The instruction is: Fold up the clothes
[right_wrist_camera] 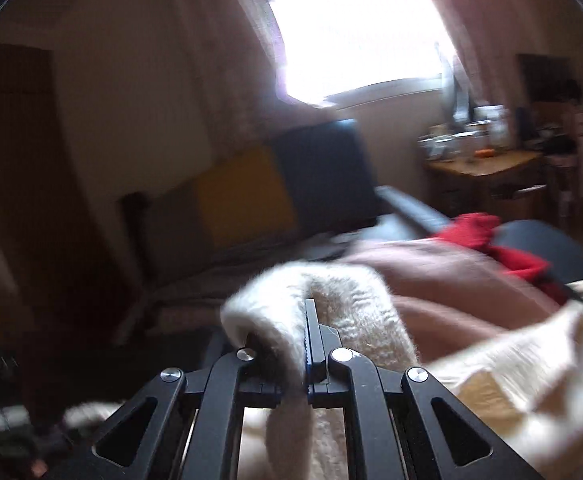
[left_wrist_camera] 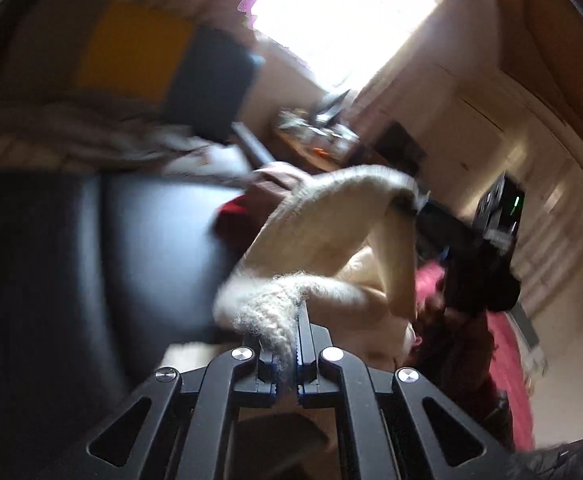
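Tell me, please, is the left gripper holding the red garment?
No, the left gripper is shut on the fuzzy cream sweater; the red garment lies beyond it.

So the sweater [left_wrist_camera: 331, 232] hangs between the two grippers, one edge pinched in the left gripper [left_wrist_camera: 287, 332], another in the right gripper [right_wrist_camera: 297, 336]. Behind it there's a pile of clothes [right_wrist_camera: 471, 264] on the bed [left_wrist_camera: 91, 136], with cushions [right_wrist_camera: 283, 184] propped at the wall. The desk [right_wrist_camera: 487, 164] sits off to the right under the window [right_wrist_camera: 355, 28].
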### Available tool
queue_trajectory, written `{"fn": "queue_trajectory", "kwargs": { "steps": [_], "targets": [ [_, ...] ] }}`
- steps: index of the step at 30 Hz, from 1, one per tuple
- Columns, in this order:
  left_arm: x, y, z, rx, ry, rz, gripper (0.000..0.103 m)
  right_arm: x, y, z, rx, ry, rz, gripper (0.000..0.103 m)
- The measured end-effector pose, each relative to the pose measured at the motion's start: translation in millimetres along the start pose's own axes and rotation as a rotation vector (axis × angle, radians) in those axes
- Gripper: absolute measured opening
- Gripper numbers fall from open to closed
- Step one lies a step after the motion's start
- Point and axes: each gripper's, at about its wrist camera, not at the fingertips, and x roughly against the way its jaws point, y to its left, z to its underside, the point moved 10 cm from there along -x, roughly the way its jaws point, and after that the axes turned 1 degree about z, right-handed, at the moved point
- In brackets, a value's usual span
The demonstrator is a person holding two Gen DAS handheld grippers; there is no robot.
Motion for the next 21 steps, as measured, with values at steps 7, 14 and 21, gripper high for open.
{"fn": "queue_trajectory", "kwargs": {
  "steps": [7, 14, 21],
  "targets": [
    [85.3, 122.2, 65.0, 0.200, -0.061, -0.271, 0.004, -81.2, 229.6, 58.4, 0.117, 0.177, -0.344, 0.008],
    [133.1, 189.5, 120.7, 0.356, -0.067, -0.412, 0.005, -115.5, 412.4, 175.9, 0.354, 0.415, -0.559, 0.009],
    [135.8, 209.0, 162.4, 0.403, 0.053, -0.502, 0.019, -119.5, 382.0, 274.3, 0.247, 0.692, -0.600, 0.062]
  ]
}}
